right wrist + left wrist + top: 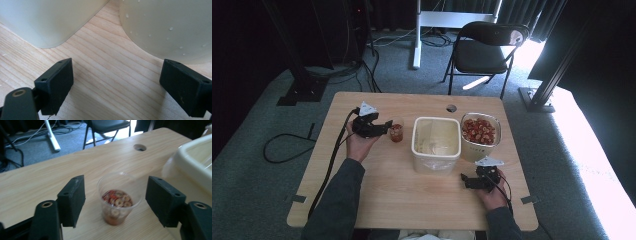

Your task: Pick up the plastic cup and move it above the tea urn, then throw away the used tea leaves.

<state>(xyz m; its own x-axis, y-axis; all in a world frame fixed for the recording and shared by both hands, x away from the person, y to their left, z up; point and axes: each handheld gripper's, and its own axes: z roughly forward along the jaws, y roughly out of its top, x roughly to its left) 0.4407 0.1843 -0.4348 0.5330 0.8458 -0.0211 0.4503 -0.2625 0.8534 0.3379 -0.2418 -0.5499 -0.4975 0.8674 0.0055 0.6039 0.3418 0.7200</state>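
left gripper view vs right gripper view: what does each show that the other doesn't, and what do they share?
Left gripper view: a clear cup part-filled with cereal rings standing between open jaws with gaps on both sides, a round hole in the table, a folding chair beyond.
Right gripper view: the side wall of the round tub, flecked with droplets.
Both: the wooden table, the square cream tub, open jaws.
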